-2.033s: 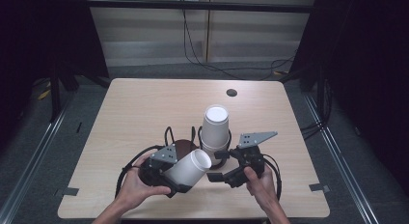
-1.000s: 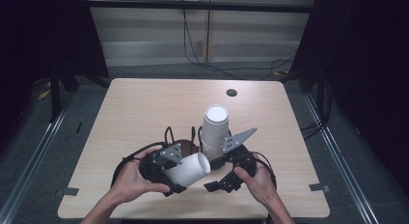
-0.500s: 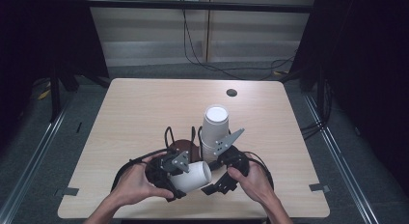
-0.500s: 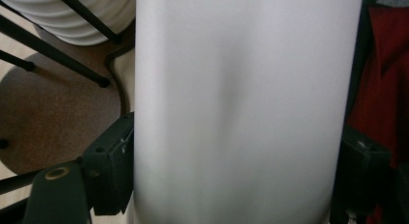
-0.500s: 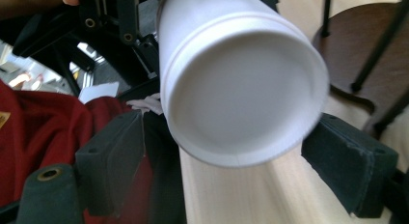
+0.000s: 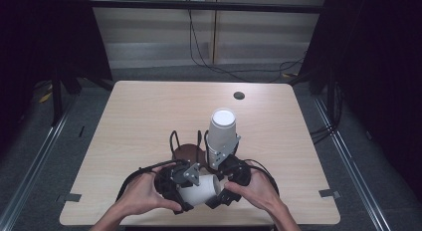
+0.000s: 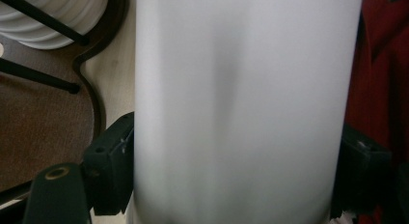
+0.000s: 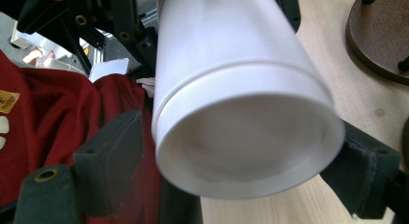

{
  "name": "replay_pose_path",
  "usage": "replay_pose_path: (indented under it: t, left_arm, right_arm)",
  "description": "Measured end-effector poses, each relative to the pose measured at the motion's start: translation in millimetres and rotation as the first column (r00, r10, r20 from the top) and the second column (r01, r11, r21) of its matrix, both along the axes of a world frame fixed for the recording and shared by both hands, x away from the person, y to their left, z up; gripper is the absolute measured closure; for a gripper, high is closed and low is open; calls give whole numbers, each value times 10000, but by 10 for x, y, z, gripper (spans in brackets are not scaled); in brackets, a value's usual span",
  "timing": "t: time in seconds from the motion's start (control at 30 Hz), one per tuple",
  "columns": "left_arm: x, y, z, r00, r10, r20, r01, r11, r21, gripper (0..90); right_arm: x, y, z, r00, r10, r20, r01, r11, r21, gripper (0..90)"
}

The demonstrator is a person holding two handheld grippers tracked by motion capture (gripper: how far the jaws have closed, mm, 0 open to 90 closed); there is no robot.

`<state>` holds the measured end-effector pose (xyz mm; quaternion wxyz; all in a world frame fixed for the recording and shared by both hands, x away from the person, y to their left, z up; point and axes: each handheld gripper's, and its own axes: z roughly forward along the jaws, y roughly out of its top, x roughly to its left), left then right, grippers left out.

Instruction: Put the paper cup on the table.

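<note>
Dark room, light wood bench [image 6: 149,121] on grey floor, small dark hole [image 6: 239,95] near its far edge. Left hand [image 6: 142,193] at the near edge holds the left gripper [image 6: 175,183]; its jaws clench the sides of a white paper cup [image 6: 199,188] lying on its side. In the left gripper view both black jaws press the cup wall [image 7: 241,108]. Just beyond, a round brown stand [image 6: 188,152] with black wire loops sits on the bench, and a stack of white cups [image 6: 221,131] stands upside down on it. Right hand [image 6: 256,188] holds the right gripper [image 6: 225,187] at the cup's end. Right gripper view: jaws sit either side of the cup's base [image 8: 246,137], right one touching, left one with a gap, so released.
</note>
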<state>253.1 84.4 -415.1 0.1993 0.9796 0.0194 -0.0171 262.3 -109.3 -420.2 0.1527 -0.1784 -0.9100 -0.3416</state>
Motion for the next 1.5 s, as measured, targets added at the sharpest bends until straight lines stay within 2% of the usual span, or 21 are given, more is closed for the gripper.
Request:
replay_pose_path:
  t: [0.17,0.33,0.4,0.57,0.63,0.7,0.77,0.87,0.93,1.03,1.1,1.2,1.23,1.3,1.37,1.5]
  left_arm:
    - [-22,-25,-10,9999,-157,-71,158,9998,150,186]
    - [-30,-44,-20,9997,-224,26,223,9996,154,186]
    - [-29,-42,-22,9996,-296,32,295,9993,238,185]
    - [-38,-60,-42,9987,-510,-10,510,9982,311,183]
    - [-43,-58,-40,9982,-596,-28,597,9975,385,181]
    - [-32,-44,-34,9983,-568,-102,571,9979,292,177]
    - [-33,-42,-38,9987,-498,-125,501,9985,207,173]
    - [-27,-45,-46,9983,-579,-20,579,9981,186,155]
    - [-19,-39,-55,9984,-573,2,573,9984,23,149]
    - [-7,-25,-45,9988,-486,-71,484,9986,-227,135]
    - [7,-17,-33,9985,-552,27,552,9983,-180,134]
    - [11,4,-39,9994,-331,-142,323,9983,-476,133]
    - [14,19,-35,9994,-342,-3,342,9977,-578,133]
    - [30,48,-29,9991,-410,-72,403,9961,-783,133]
    - [41,60,-30,9994,-326,75,331,9960,-827,130]
    - [38,81,-34,9981,-497,371,534,9931,-1042,127]
  right_arm:
    - [-8,14,-1,10000,26,-85,-26,10000,32,157]
    - [-16,58,-11,9998,143,-107,-145,9997,-186,154]
    - [-13,67,-19,9999,154,-72,-155,9998,-117,153]
    - [-2,78,-26,9996,91,-260,-94,9999,-105,183]
    - [-8,89,-31,9997,62,-238,-66,9998,-169,224]
    - [-9,86,-34,9996,60,-269,-68,9996,-273,235]
    - [-9,76,-27,10000,69,-66,-70,9999,-154,245]
    - [-10,68,-28,10000,63,-66,-64,9999,-143,249]
    - [-6,60,-26,10000,52,-66,-53,9998,-201,250]
    - [7,39,-24,9998,-35,-203,34,10000,-43,252]
    - [10,29,-20,9998,-58,-197,57,10000,-31,253]
    - [12,23,-16,9996,-176,-217,178,9998,72,254]
    - [12,22,-9,9996,-186,-233,186,9998,9,254]
    - [12,19,-3,9995,-265,-169,267,9996,116,255]
    - [11,17,8,9994,-336,-70,337,9993,133,256]
    - [8,22,9,9989,-451,-115,452,9990,68,257]
